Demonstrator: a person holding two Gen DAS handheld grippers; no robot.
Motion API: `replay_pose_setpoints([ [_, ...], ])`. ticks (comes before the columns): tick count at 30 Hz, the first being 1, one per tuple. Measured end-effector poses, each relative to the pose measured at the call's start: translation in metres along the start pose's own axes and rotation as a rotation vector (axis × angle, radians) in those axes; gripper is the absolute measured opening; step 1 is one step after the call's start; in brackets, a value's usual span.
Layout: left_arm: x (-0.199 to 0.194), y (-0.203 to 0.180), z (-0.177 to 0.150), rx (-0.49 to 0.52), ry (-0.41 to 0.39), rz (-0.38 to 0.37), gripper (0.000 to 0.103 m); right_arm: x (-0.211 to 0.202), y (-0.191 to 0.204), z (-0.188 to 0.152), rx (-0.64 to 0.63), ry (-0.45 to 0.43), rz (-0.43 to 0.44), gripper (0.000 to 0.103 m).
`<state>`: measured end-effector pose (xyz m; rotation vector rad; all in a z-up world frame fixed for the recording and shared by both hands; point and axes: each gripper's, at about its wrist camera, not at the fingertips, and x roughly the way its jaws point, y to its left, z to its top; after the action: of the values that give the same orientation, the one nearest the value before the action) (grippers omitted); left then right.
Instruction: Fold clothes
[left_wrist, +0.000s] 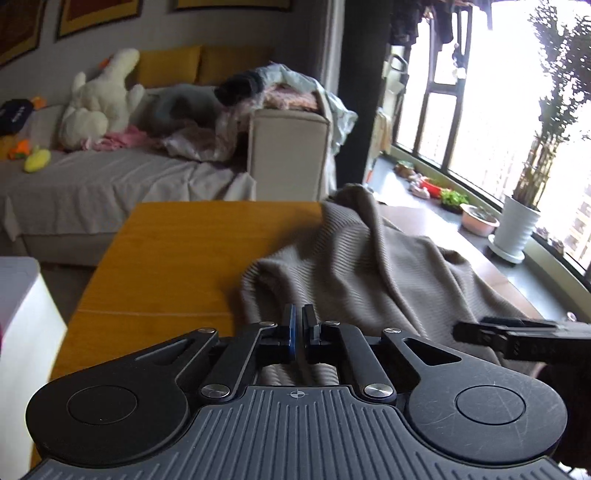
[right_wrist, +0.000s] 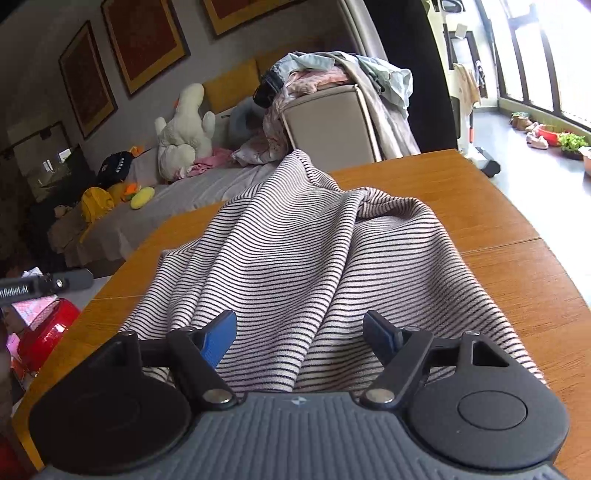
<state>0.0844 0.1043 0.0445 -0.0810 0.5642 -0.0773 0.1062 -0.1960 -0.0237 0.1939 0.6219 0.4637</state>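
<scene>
Wooden table (right_wrist: 498, 229) carries a striped knit garment (right_wrist: 295, 266), pale with thin dark lines, rumpled into long ridges from the near edge to a peak at the far side, neither flat nor folded. Left gripper (left_wrist: 299, 325) has its jaws pressed nearly together just above the near cloth, though whether any fabric is pinched I cannot tell, while the right gripper (right_wrist: 299, 332) hovers with jaws spread wide and empty over the near hem. A one-sided pull could drag the garment off the table edge.
</scene>
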Motion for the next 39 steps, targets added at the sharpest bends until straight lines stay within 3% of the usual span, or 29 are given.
replay_pose_setpoints([
  [2, 0.0, 0.016, 0.012, -0.021, -0.013, 0.035, 0.005, -0.011, 0.011, 0.001, -0.041, 0.009, 0.027, 0.075],
  [6, 0.005, 0.027, 0.015, -0.081, 0.016, -0.002, 0.008, -0.032, 0.033, 0.003, -0.124, 0.027, 0.082, 0.066],
  [8, 0.008, 0.025, 0.01, -0.09, 0.028, -0.03, 0.016, -0.028, 0.046, -0.002, -0.096, 0.095, 0.142, 0.066],
  [11, 0.004, 0.02, -0.003, -0.1, 0.043, -0.084, 0.031, -0.005, 0.063, -0.017, -0.127, 0.15, 0.117, 0.063],
  [13, -0.001, 0.018, -0.007, -0.087, 0.045, -0.122, 0.047, 0.006, 0.075, -0.022, -0.178, 0.151, 0.098, 0.041],
  [14, -0.005, 0.017, -0.008, -0.072, 0.039, -0.136, 0.053, 0.009, 0.081, -0.021, -0.211, 0.143, 0.098, 0.005],
  [16, -0.015, 0.017, -0.007, -0.037, 0.013, -0.157, 0.077, 0.007, 0.085, -0.001, -0.185, 0.124, 0.159, 0.005],
  [19, -0.029, 0.015, -0.006, 0.012, -0.037, -0.214, 0.092, -0.007, 0.084, 0.05, -0.163, 0.012, 0.19, 0.005],
  [22, -0.034, 0.001, -0.003, 0.082, -0.082, -0.279, 0.099, -0.017, 0.082, 0.101, -0.137, -0.072, 0.218, 0.005],
  [25, -0.015, -0.032, 0.006, 0.211, -0.117, -0.24, 0.102, -0.017, 0.088, 0.134, -0.147, -0.087, 0.268, 0.004],
  [29, 0.035, -0.064, 0.025, 0.387, -0.215, -0.103, 0.1, -0.005, 0.097, 0.152, -0.206, -0.075, 0.293, 0.005],
  [30, 0.049, -0.065, 0.032, 0.408, -0.218, -0.103, 0.075, -0.003, 0.093, 0.155, -0.21, -0.085, 0.275, 0.005],
  [31, 0.063, -0.063, 0.04, 0.421, -0.2, -0.104, 0.03, -0.001, 0.09, 0.159, -0.215, -0.095, 0.255, 0.005],
  [32, 0.074, -0.054, 0.051, 0.397, -0.188, -0.097, 0.02, 0.001, 0.086, 0.163, -0.219, -0.105, 0.236, 0.006],
  [34, 0.094, -0.028, 0.074, 0.308, -0.178, -0.06, 0.014, 0.006, 0.074, 0.161, -0.257, -0.165, 0.098, 0.009],
  [35, 0.102, -0.011, 0.086, 0.25, -0.177, -0.027, 0.013, 0.01, 0.069, 0.157, -0.291, -0.192, 0.008, 0.015],
  [37, 0.118, 0.031, 0.103, 0.12, -0.161, 0.047, 0.012, 0.024, 0.06, 0.147, -0.345, -0.215, -0.151, 0.034],
  [38, 0.126, 0.052, 0.111, 0.053, -0.152, 0.085, 0.012, 0.035, 0.055, 0.141, -0.34, -0.195, -0.192, 0.05],
  [39, 0.134, 0.072, 0.115, -0.011, -0.132, 0.103, 0.012, 0.048, 0.051, 0.135, -0.326, -0.163, -0.205, 0.057],
])
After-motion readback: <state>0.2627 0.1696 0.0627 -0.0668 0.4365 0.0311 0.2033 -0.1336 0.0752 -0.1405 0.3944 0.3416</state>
